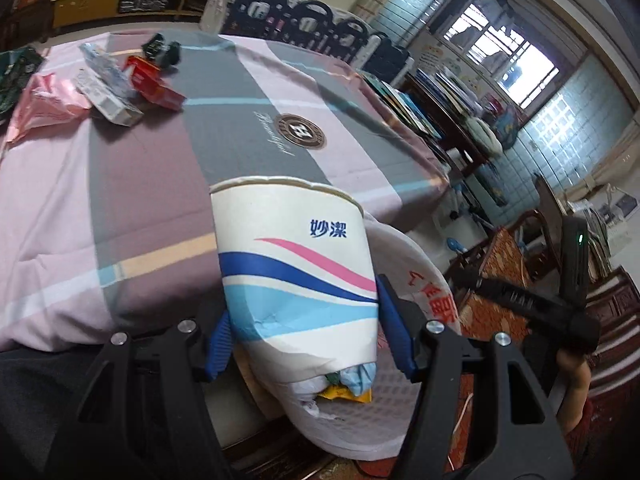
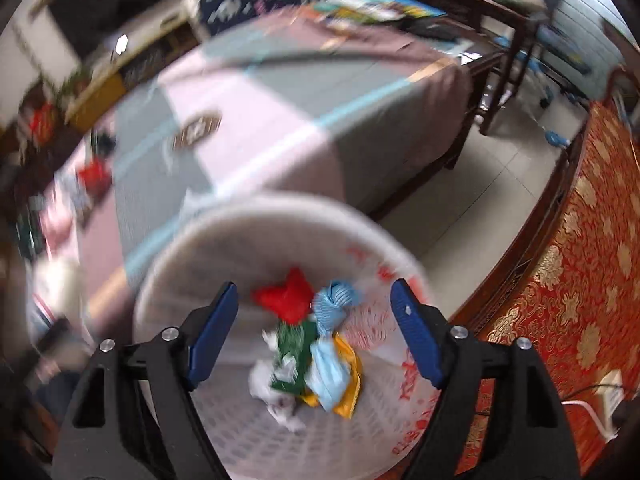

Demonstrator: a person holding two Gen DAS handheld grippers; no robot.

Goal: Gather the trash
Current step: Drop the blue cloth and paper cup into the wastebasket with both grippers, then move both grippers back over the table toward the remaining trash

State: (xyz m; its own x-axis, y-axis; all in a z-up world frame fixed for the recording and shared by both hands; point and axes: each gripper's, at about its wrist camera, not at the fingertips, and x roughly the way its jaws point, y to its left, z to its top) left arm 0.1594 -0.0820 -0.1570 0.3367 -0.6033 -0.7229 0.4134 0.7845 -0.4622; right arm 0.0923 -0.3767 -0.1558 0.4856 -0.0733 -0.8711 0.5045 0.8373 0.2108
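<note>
Trash [image 2: 308, 344] sits in the white basket [image 2: 192, 240] below the table edge; more lies on the tablecloth [image 1: 132, 184]. We grip a paper cup [image 1: 296, 268] w/ left gripper [image 1: 304, 332], pads on its lower wall. It's light, thin and already dented, so squeeze gently. Right gripper [image 2: 316, 328] hangs over the basket, jaws apart, empty.

Daylight came through the window [image 1: 508, 60], glaring white. The left wrist view was mostly sharp; the right wrist view was motion-blurred. Both bent and darkened at the edges.
</note>
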